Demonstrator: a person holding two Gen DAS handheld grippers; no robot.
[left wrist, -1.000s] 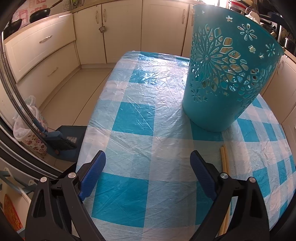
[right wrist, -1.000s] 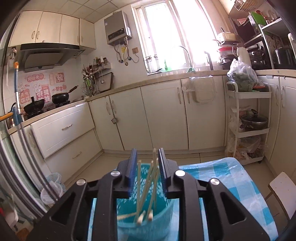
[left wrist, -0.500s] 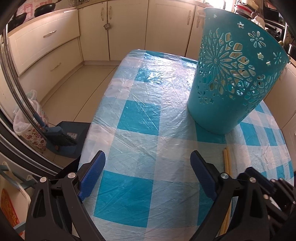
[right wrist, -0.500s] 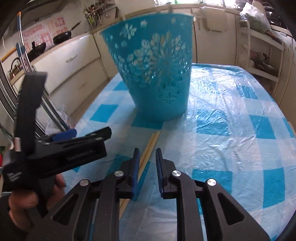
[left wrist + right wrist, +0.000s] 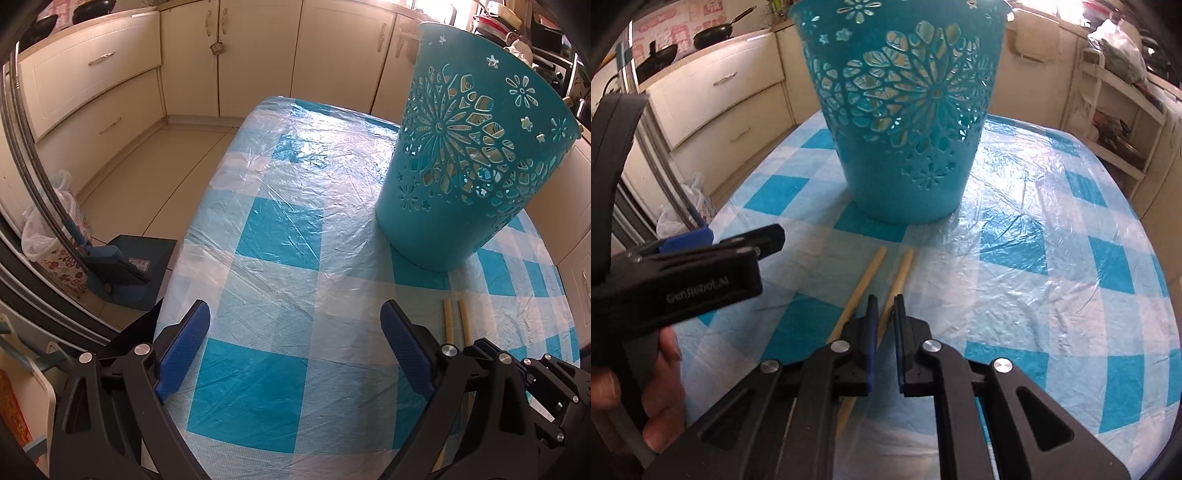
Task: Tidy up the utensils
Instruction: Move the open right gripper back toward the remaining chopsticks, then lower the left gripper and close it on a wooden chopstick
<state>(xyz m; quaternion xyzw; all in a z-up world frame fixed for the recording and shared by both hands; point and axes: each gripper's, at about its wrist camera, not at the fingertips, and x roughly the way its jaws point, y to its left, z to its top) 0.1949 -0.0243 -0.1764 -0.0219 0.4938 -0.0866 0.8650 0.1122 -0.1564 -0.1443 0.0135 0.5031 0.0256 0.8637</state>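
A teal cut-out basket [image 5: 461, 192] [image 5: 905, 147] stands upright on the blue-checked table, with sticks showing through its holes. Two wooden chopsticks [image 5: 866, 280] lie side by side on the cloth in front of it, their far ends showing in the left wrist view as chopsticks [image 5: 447, 321]. My right gripper [image 5: 883, 301] is low over them. Its jaws are closing, almost together, on the right chopstick [image 5: 899, 277], which runs between the pads. My left gripper [image 5: 293, 314] hovers open over bare cloth to the left, holding nothing.
The table [image 5: 277, 229] is covered in crinkled clear plastic. A person's hand [image 5: 661, 387] holds the left gripper's handle. On the floor to the left are a blue dustpan and brush [image 5: 122, 266] and a lined bin [image 5: 48, 240]. Cream cabinets ring the room; a shelf rack [image 5: 1115, 122] stands far right.
The right gripper dropped from above the basket to the table and tilted down, and its jaws narrowed around one lying chopstick. The left gripper has stayed in place.
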